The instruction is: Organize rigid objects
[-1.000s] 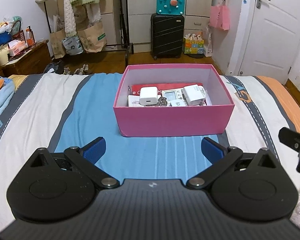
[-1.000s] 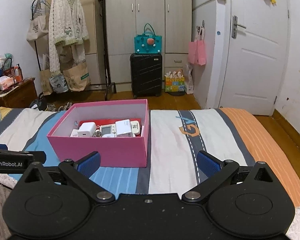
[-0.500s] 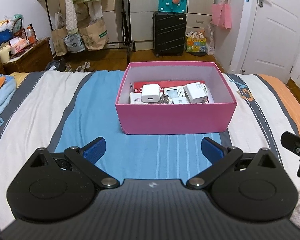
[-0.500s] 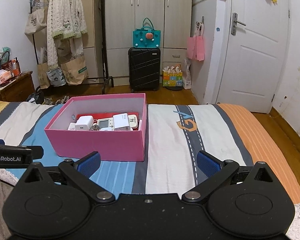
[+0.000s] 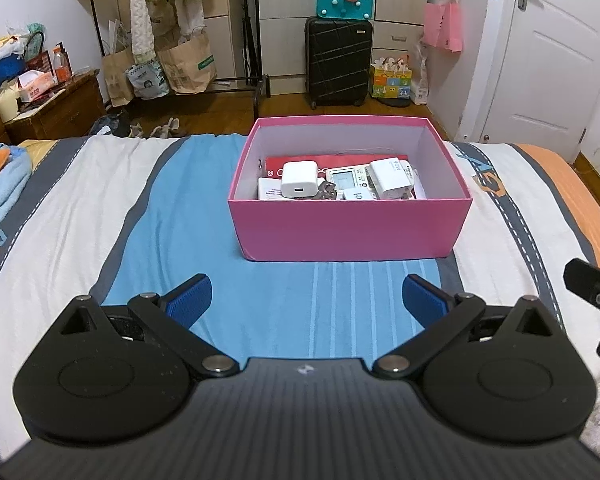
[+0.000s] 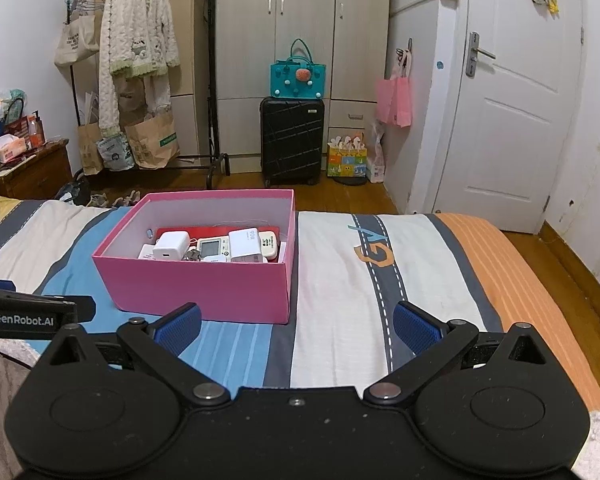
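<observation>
Right now both grippers, left gripper [image 5: 306, 294] and right gripper [image 6: 296, 322], hang spread wide and empty over the bed [image 5: 100, 208]; the pink box [image 5: 350, 224] sits mid-bed toward its foot edge, chargers [image 5: 299, 179] inside.

"GenRobot.AI" in white on the black left gripper [image 6: 32, 314]; "90W" on a white rectangular charger [image 5: 392, 179].

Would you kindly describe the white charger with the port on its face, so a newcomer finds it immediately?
On the striped bed sits an open pink box. Among its contents, the white cube charger stands toward the left, an oval port on its front; the charger to its right is bigger and bears grey lettering.
</observation>
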### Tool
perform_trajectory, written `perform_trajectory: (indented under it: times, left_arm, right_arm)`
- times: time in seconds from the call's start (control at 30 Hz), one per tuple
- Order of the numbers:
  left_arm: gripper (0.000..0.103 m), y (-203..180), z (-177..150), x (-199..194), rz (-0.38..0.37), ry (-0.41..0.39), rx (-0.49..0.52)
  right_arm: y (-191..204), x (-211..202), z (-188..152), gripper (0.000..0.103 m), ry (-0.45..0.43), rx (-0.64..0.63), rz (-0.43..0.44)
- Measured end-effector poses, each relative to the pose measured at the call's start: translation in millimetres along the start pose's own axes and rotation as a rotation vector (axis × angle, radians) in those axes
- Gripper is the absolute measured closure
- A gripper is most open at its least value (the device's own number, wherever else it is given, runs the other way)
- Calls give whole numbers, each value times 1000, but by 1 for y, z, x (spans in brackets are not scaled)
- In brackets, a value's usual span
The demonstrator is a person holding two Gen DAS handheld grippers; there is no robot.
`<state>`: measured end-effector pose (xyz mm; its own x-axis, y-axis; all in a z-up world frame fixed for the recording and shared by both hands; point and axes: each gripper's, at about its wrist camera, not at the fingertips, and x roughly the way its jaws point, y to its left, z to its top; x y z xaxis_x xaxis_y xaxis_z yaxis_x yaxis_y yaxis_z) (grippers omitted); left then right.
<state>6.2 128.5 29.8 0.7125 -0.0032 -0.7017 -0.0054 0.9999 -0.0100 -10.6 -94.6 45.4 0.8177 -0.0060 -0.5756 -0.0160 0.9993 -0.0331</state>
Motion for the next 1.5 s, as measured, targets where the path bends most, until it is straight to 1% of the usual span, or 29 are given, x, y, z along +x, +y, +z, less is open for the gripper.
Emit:
perform_trajectory:
  times: [0.17,0.57,0.93,1.07,1.3,1.5]
  left_arm:
    - [0,0,-1,0,4,0,4]
    - [0,3,-4,0,-3,11,28]
    - [0,-2,-2,2,11,29,60]
    - [0,-3,-1,-1,18,17,65]
    - [0,2,1,-6,10,-1,38]
    - [0,0,1,-8,14,-13,48]
  right_arm:
    - [-1,-2,0,0,-10,3,6]
    - [1,-5,-2,0,-20,-15,-10]
    - [-1,-4,-2,0,-27,-19,-23]
    - [-1,-4,-2,0,-28,-20,-23]
    - [-3,-2,-2,0,-23,-30,-31]
    - [-4,-2,-1,0,-22,-31,-35]
